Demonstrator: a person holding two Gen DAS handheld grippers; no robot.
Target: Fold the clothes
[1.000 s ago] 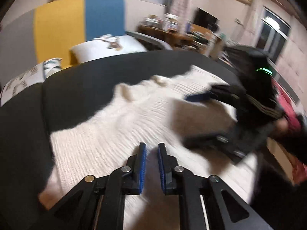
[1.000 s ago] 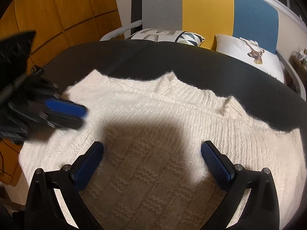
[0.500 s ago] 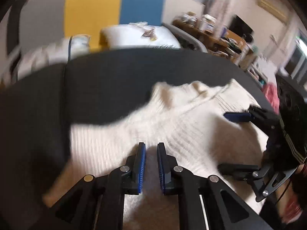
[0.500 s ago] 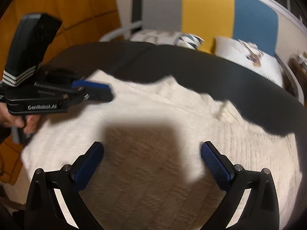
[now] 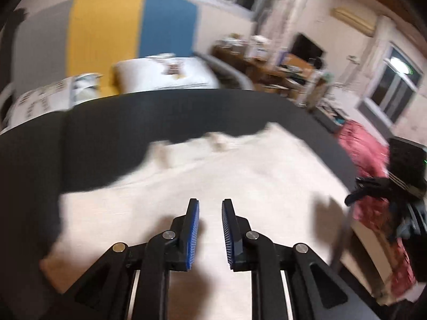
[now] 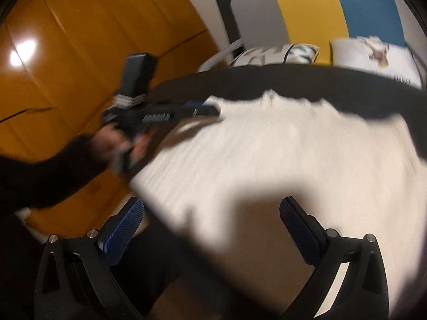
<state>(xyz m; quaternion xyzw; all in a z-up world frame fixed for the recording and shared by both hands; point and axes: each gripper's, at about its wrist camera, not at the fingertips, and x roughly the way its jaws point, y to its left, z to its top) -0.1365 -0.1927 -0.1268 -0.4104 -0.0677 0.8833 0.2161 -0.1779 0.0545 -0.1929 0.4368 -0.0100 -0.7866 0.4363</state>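
Observation:
A cream knitted sweater [image 5: 240, 176] lies spread flat on the dark round table [image 5: 133, 122]. My left gripper [image 5: 210, 205] hovers over the sweater's near left part, its blue pads only a narrow gap apart with nothing between them. From the right wrist view the sweater [image 6: 293, 154] fills the table [image 6: 267, 77]. There my right gripper [image 6: 212, 202] stands wide open above the sweater's near left corner, holding nothing. The left gripper [image 6: 210, 110] shows at the sweater's far left corner, held by a hand [image 6: 112, 141]. Both views are motion-blurred.
A sofa with grey, yellow and blue panels and white pillows [image 5: 165, 72] stands behind the table. A pink-red cloth [image 5: 365, 146] lies off the table's right side. Orange wooden panels [image 6: 66, 66] run along the left. A cluttered desk [image 5: 280, 66] sits at the back right.
Both grippers have drawn apart: the left one swung out to the sweater's left edge, the right one pulled toward the near edge and turned left. Neither has changed its opening.

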